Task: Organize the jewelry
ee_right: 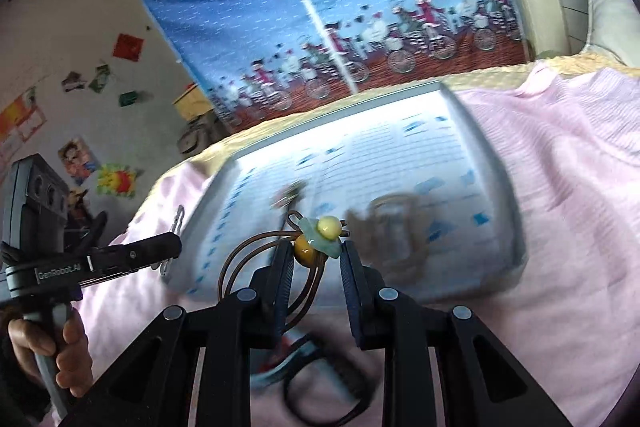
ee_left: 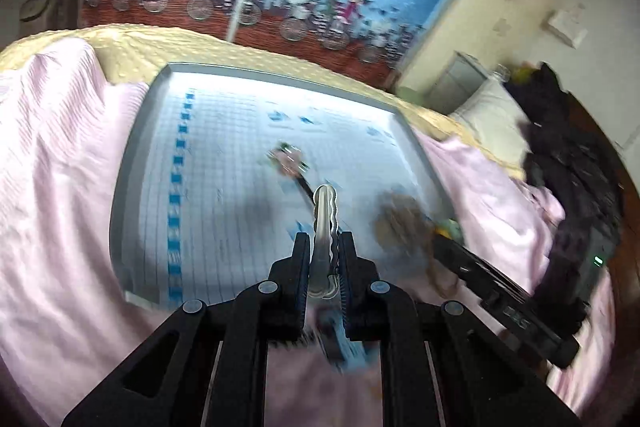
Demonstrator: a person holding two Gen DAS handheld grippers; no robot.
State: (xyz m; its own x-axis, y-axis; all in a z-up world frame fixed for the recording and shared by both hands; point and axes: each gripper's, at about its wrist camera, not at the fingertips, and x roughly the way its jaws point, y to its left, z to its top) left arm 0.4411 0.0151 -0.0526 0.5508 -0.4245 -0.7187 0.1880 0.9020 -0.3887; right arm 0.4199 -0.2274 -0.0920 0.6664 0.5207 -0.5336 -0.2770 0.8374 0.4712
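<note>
my left gripper (ee_left: 324,247) is clamped on a silver hair clip (ee_left: 325,227), which sticks out past the fingertips toward 12 o'clock, over the near part of the grey tray (ee_left: 132,163). the tray sits on a pink blanket (ee_left: 60,167). near the tray's middle lies a small beaded piece (ee_left: 289,159), blurred, perhaps a hairpin. at 3 o'clock from my left fingertips a brown ring-like thing (ee_left: 400,219) is too smeared to name. my right gripper (ee_right: 316,247) has its fingers narrowed around a brown cord tie with a yellow bead (ee_right: 329,227) and a pale green flower. its loops hang off toward 8 o'clock. my left hand (ee_right: 48,347) grips the other tool's handle at 9 o'clock.
</note>
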